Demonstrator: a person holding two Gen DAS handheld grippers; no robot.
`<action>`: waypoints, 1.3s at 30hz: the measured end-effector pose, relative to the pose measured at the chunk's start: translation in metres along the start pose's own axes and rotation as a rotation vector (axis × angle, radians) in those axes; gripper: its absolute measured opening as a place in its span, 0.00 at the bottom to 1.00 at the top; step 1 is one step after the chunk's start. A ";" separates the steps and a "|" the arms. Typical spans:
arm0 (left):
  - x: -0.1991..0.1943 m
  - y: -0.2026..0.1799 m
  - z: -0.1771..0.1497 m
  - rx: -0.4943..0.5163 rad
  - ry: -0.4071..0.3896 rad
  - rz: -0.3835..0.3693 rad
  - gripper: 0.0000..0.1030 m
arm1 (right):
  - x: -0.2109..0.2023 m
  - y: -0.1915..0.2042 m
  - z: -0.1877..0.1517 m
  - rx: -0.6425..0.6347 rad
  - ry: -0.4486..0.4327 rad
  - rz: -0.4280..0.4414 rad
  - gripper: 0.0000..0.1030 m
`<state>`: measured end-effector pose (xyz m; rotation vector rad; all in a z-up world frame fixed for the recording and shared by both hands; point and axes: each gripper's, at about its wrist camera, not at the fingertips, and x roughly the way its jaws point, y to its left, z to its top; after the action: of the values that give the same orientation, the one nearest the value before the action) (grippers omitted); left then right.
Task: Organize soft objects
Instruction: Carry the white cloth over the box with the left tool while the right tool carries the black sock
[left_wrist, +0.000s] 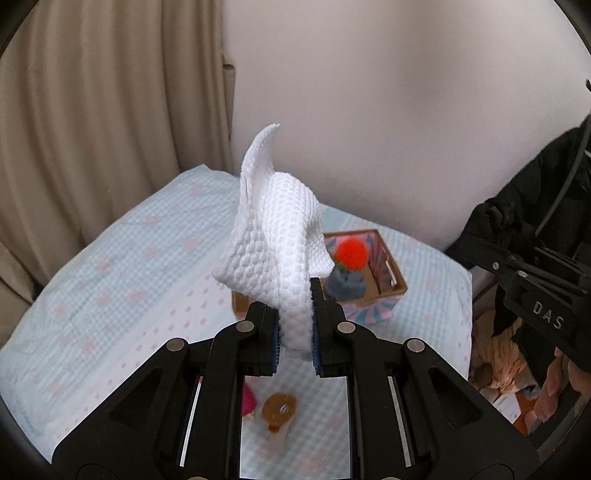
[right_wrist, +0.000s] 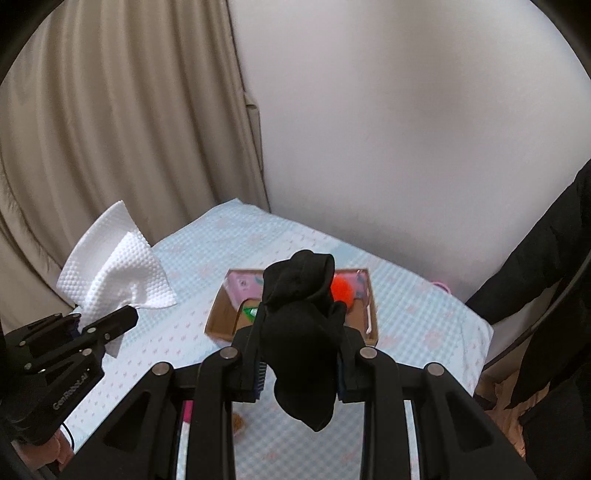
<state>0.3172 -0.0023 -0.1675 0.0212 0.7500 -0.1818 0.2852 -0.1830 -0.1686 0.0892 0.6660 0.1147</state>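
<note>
My left gripper (left_wrist: 295, 328) is shut on a white dimpled cloth (left_wrist: 275, 236) and holds it upright above the table; both also show at the left of the right wrist view, the gripper (right_wrist: 101, 325) and the cloth (right_wrist: 118, 273). My right gripper (right_wrist: 299, 369) is shut on a black sock (right_wrist: 301, 332), raised above the table in front of an open cardboard box (right_wrist: 221, 319). The box (left_wrist: 391, 284) holds an orange pompom (left_wrist: 352, 253), a grey-blue soft item (left_wrist: 345, 284) and a green piece (right_wrist: 253, 313).
The table wears a light blue checked cloth (left_wrist: 110, 280). A brown round object (left_wrist: 279, 408) and a pink item (left_wrist: 248, 402) lie near the front edge. Beige curtains (left_wrist: 92, 129) hang left, a white wall behind. A black jacket (right_wrist: 554, 277) is at the right.
</note>
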 end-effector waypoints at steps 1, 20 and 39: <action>0.005 -0.001 0.005 -0.005 0.004 0.000 0.11 | 0.002 -0.002 0.003 0.002 0.001 0.000 0.25; 0.204 -0.020 0.042 -0.133 0.291 0.035 0.11 | 0.141 -0.070 0.055 -0.019 0.235 0.126 0.25; 0.343 0.015 0.016 -0.162 0.530 0.154 0.12 | 0.280 -0.040 0.012 -0.250 0.487 0.335 0.25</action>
<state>0.5767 -0.0425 -0.3894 -0.0278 1.2850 0.0367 0.5148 -0.1851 -0.3350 -0.0727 1.1129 0.5531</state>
